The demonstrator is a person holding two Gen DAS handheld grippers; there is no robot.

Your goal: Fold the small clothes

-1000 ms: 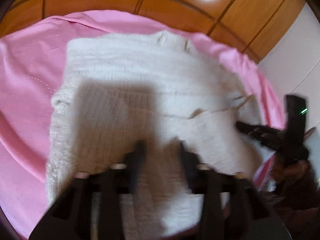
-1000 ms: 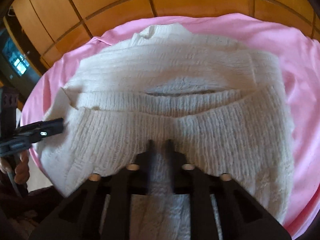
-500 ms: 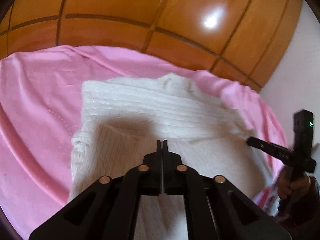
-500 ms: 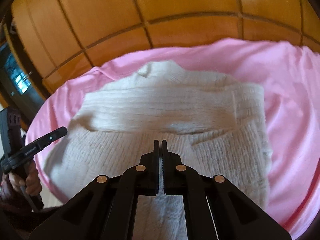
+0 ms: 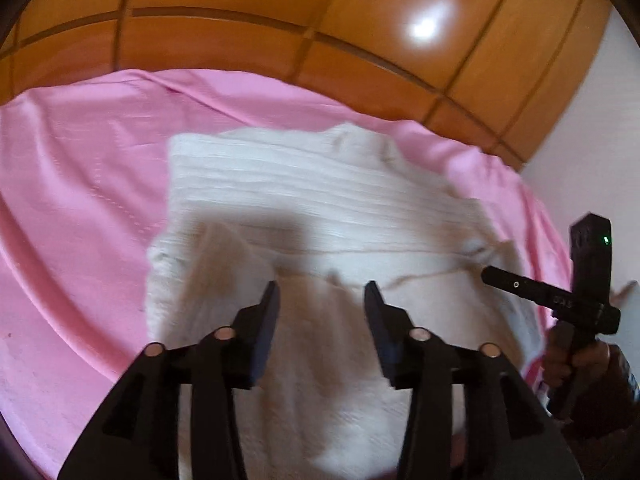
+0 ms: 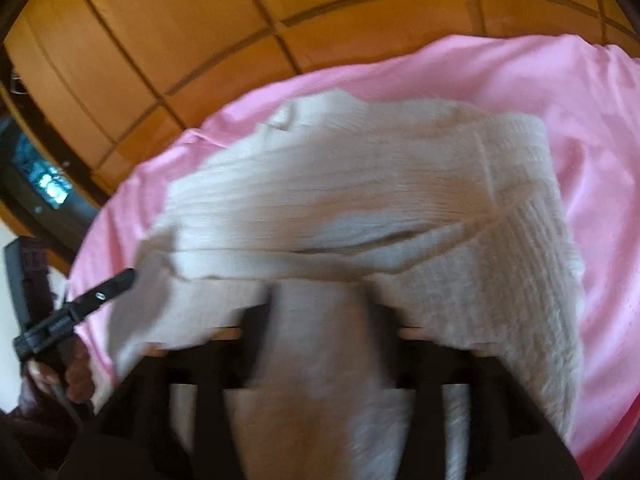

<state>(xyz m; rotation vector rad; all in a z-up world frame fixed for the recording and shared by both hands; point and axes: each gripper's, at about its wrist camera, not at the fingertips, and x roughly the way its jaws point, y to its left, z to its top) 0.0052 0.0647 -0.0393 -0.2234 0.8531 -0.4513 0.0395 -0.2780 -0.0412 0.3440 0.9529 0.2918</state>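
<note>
Cream knit sweater point(image 5: 320, 208) blurred, near edge cut off, left claw point(image 5: 322, 294) and right claw point(image 6: 320, 304) both opening, nothing held

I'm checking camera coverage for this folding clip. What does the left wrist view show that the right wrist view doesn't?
Only the left wrist view: the right gripper with its green light, a white wall and a bright glare on the wood.

Only the right wrist view: the left gripper and a dark unit with a bluish glow.

Both: the cream knit sweater, folded, on the pink sheet, wooden panelling behind, and each camera's own jaws opening over the knit, gripping nothing.
</note>
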